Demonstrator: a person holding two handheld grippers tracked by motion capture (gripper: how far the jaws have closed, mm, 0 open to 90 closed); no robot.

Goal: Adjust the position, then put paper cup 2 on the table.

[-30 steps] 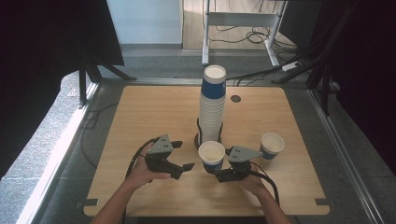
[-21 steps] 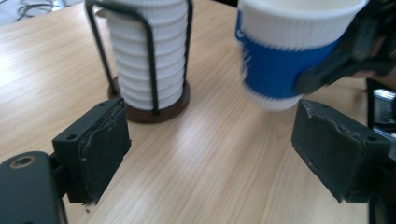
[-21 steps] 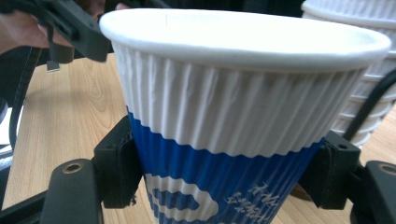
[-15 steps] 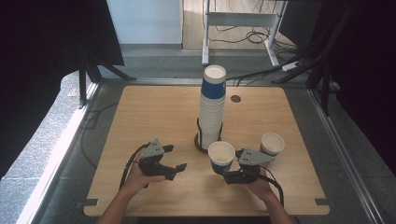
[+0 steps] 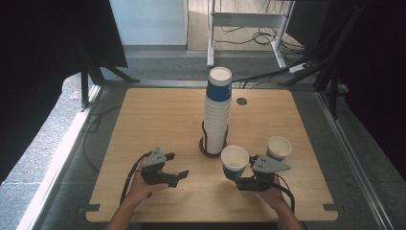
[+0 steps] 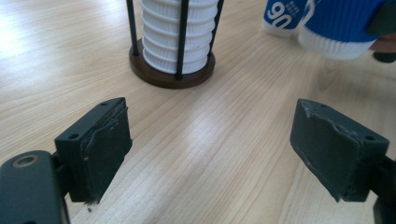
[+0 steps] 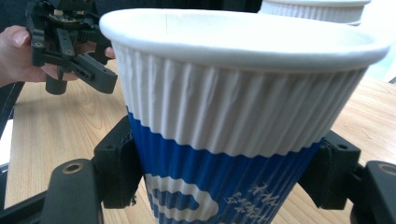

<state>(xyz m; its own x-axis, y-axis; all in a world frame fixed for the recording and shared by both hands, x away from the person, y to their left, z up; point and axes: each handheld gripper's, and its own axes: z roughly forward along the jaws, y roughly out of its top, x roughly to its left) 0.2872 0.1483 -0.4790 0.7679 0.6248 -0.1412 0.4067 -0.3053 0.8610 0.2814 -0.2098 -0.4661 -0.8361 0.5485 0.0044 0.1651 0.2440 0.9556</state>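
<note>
The right gripper [image 5: 238, 182] holds a paper cup [image 5: 235, 162] upright, its fingers [image 7: 122, 165] clamped on the lower blue band from both sides. The cup's long axis stands vertical, mouth up. In the high view the cup hangs just above the table [image 5: 158, 120], in front of the cup stack [image 5: 218, 110] in its wire holder [image 5: 212, 144] and just beside a second loose cup [image 5: 278, 147], which stands farther right.

The left gripper [image 5: 178, 176] sits well apart to the left of the held cup. Its fingers [image 6: 100, 149] have just been closing and stand part-open with nothing between them. From these fingers the held cup lies ahead and to the right, past the holder base.

The right hand is therefore the hand on the cup; setting it down probably needs only a short descent.

Cup appearance: ribbed paper wall, white upper band with rolled rim, blue lower band with white print, empty white interior.
</note>
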